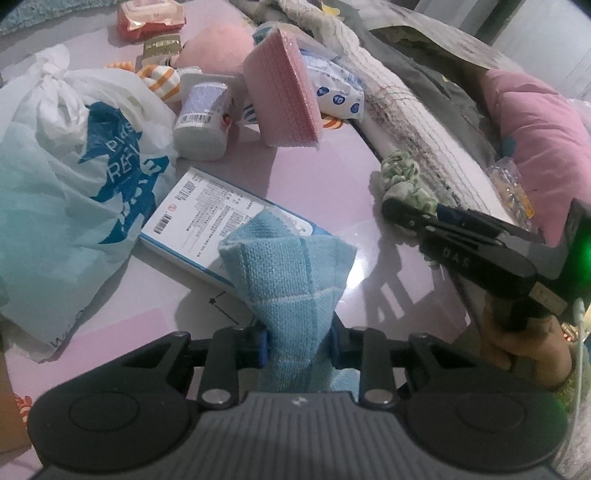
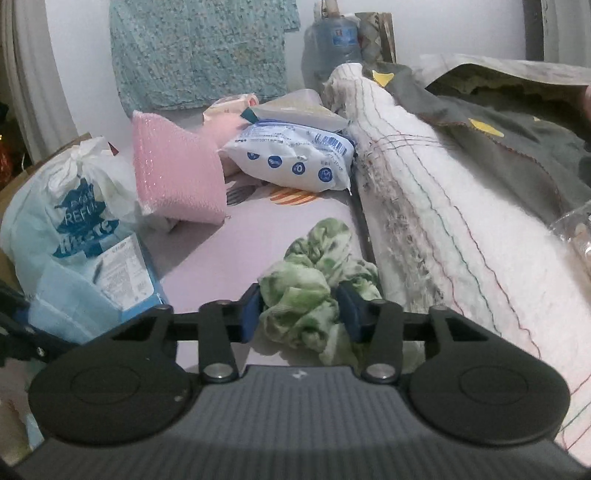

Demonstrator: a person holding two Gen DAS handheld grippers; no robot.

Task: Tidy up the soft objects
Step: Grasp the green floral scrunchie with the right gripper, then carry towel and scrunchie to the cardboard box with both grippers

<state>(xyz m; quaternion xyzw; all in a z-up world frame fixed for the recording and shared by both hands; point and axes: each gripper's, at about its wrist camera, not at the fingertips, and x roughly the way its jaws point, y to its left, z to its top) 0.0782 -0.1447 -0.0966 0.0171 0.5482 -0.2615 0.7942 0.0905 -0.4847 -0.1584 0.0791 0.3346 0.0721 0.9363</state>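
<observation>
Left gripper [image 1: 299, 343] angled steeply downward, jaws clamped tight, right gripper [image 2: 301, 314] tilted gently down, jaws partly closed, a hand [image 1: 524, 350] gripping its handle

A knotted white plastic bag [image 1: 74, 147] with blue print slumps on the pale pink tabletop [image 1: 332, 177], touching a flat white-and-blue box [image 1: 207, 221] covered in small print. Behind the box stands a white cylindrical tub [image 1: 203, 118] with a barcode, and farther back lie a white wipes packet [image 2: 291, 158] with blue round icons and a red-and-pink packet [image 1: 151, 16]. Against the far wall stands what looks like a large blue water bottle [image 2: 332, 48], though it is dim.
</observation>
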